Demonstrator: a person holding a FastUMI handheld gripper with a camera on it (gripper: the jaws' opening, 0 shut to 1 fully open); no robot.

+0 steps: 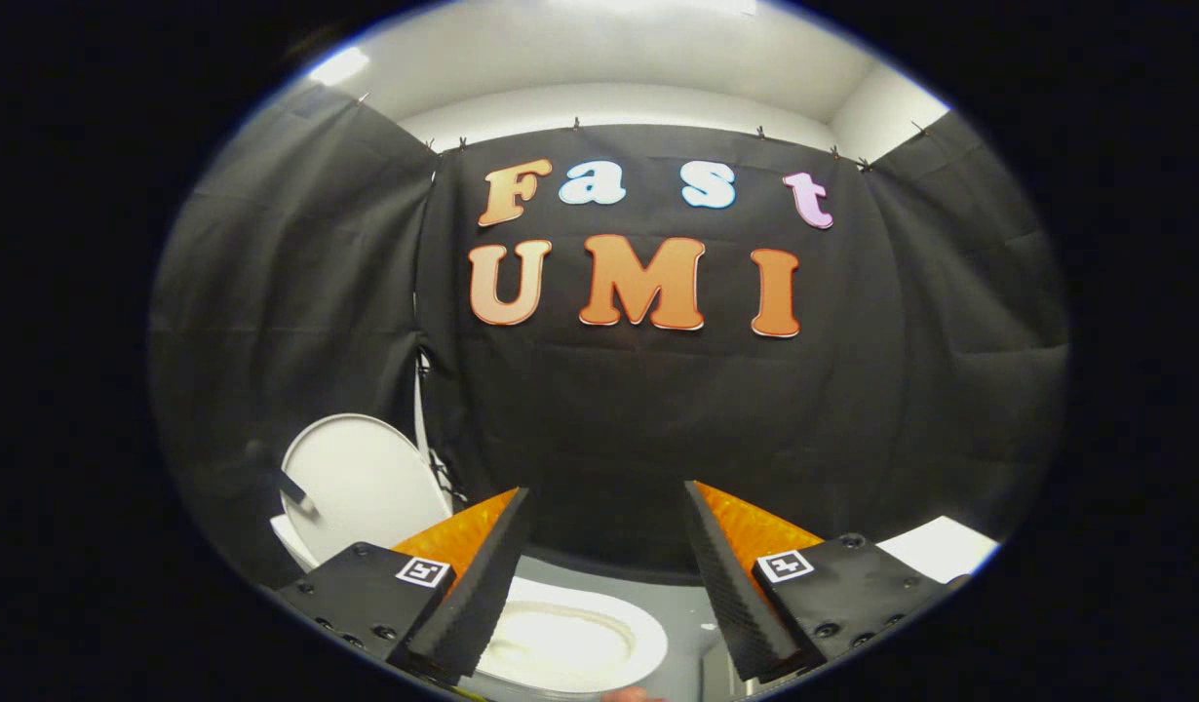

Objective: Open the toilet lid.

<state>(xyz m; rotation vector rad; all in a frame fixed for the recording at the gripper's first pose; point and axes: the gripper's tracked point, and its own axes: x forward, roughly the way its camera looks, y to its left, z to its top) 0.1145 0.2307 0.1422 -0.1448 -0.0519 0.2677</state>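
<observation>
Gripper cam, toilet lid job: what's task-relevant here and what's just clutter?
Job:
- toilet lid, already raised, left of the jaws
- toilet bowl, open, between and below the jaws
- gripper, jaws open, holding nothing

Lying about:
- white flat object beyond the right jaw; cannot tell what it is

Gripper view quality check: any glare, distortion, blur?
Gripper view: strong fisheye bending at the cloth wall; bright glare washing out the toilet bowl between the open gripper fingers; raised toilet lid evenly lit, fairly sharp; ceiling light blown out.
</observation>
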